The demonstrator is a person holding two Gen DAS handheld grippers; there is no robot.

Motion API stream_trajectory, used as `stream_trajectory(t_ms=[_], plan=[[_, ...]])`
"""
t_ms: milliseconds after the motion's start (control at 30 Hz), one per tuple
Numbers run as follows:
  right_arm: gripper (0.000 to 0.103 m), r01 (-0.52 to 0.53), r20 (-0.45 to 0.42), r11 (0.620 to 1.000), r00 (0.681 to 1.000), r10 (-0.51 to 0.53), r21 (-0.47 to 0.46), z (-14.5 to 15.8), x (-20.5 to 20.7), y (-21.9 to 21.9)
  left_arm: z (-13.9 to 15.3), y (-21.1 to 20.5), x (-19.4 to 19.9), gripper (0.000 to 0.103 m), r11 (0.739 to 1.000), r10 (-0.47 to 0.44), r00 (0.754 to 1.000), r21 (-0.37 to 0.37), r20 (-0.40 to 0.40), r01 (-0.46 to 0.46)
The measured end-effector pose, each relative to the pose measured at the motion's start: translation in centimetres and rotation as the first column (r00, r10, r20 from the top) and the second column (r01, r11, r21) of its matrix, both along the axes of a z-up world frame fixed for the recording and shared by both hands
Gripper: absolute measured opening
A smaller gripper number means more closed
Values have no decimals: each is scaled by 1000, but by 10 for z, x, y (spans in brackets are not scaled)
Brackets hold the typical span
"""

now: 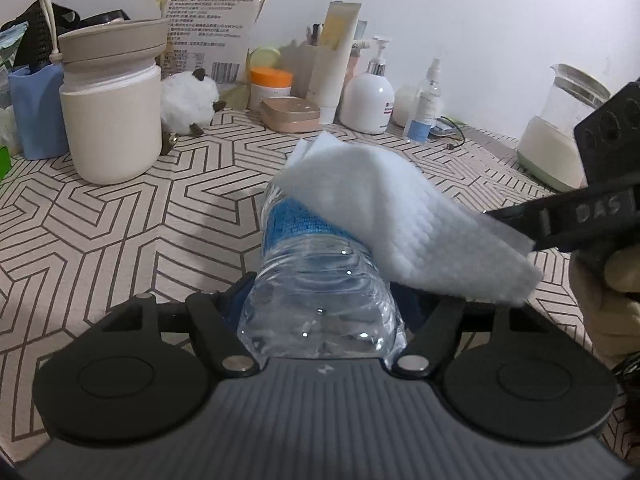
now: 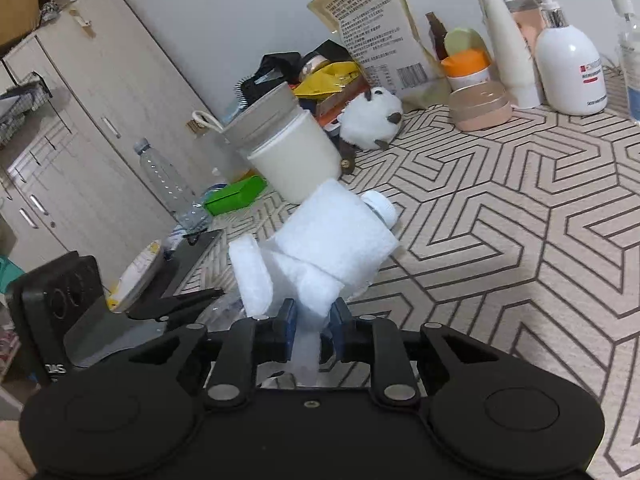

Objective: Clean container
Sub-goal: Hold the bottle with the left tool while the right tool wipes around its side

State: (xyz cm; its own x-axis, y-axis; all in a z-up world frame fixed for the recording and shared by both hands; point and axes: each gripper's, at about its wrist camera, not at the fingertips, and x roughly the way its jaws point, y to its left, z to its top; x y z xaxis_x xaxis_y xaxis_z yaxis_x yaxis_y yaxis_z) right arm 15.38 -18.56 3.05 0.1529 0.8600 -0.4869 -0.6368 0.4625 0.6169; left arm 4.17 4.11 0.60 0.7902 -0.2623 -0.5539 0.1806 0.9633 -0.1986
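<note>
1. Left gripper (image 1: 320,312): I have its jaws closed against the lower body of a clear plastic water bottle (image 1: 316,288), which lies along the fingers, base toward the camera, neck pointing away over the table.

2. Bottle detail: blue label band (image 1: 296,220) around the middle; white screw cap (image 2: 380,208) visible only from the right wrist view, poking out past the cloth.

3. Right gripper (image 2: 312,316): my jaws stand narrow, pinching a fold of the white cleaning cloth (image 2: 332,248) between the blue pads (image 2: 289,320). No earlier view to compare.

4. Cloth: draped over and wrapped round the upper half of the bottle, covering the shoulder and neck; one thick loose end (image 2: 250,276) sticks up to the left of the pinch.

5. Surface: table with a beige geometric-line cover (image 1: 120,220), under both grippers.

6. Beyond, left: cream lidded canister (image 1: 110,120) with cord loop, upright; fluffy white sheep toy (image 1: 188,102) just beside it.

7. Along the wall: printed food pouch (image 1: 216,20), orange-lidded jar (image 1: 270,88), pink compact case (image 1: 290,114), cream tube (image 1: 336,56), white pump bottle (image 1: 368,100), small spray bottle (image 1: 426,100), glass kettle (image 1: 560,128).
</note>
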Motion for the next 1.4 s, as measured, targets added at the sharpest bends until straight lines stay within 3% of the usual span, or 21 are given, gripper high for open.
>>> stream_trajectory(t_ms=[100, 633, 700, 733, 767, 867, 1100, 1167, 1200, 1400], plan=[[28, -43, -35, 997, 998, 45, 72, 2, -1, 0, 0, -2, 0, 68, 1000, 2, 1000, 13, 2, -2], [28, -115, -43, 979, 991, 124, 171, 6, -9, 9, 1, -5, -1, 68, 999, -2, 1000, 41, 13, 2], [22, -112, -36, 981, 992, 119, 159, 6, -8, 10, 1, -5, -1, 67, 999, -2, 1000, 41, 15, 2], [9, -104, -26, 985, 994, 109, 140, 6, -8, 10, 1, -5, -1, 67, 999, -2, 1000, 40, 15, 1], [6, -99, -18, 987, 995, 102, 126, 7, -8, 9, 0, -5, -1, 67, 999, -1, 1000, 39, 15, 1], [6, -61, -16, 994, 998, 62, 89, 4, -5, 5, 0, -4, -1, 67, 999, 1, 1000, 35, 12, -1], [10, -24, -43, 998, 999, 27, 64, -3, 5, 1, 1, -7, 0, 67, 999, 9, 1000, 36, 10, -9], [32, -13, -34, 999, 999, 14, 44, -4, 5, 0, 1, -5, 0, 67, 999, 6, 1000, 32, 11, -6], [34, -6, -30, 999, 1000, 7, 36, -4, 5, 0, 1, -4, 0, 67, 1000, 4, 1000, 31, 11, -5], [33, -5, -50, 999, 999, 7, 45, -7, 8, -3, 0, -5, 0, 67, 999, 1, 1000, 36, 10, -2]])
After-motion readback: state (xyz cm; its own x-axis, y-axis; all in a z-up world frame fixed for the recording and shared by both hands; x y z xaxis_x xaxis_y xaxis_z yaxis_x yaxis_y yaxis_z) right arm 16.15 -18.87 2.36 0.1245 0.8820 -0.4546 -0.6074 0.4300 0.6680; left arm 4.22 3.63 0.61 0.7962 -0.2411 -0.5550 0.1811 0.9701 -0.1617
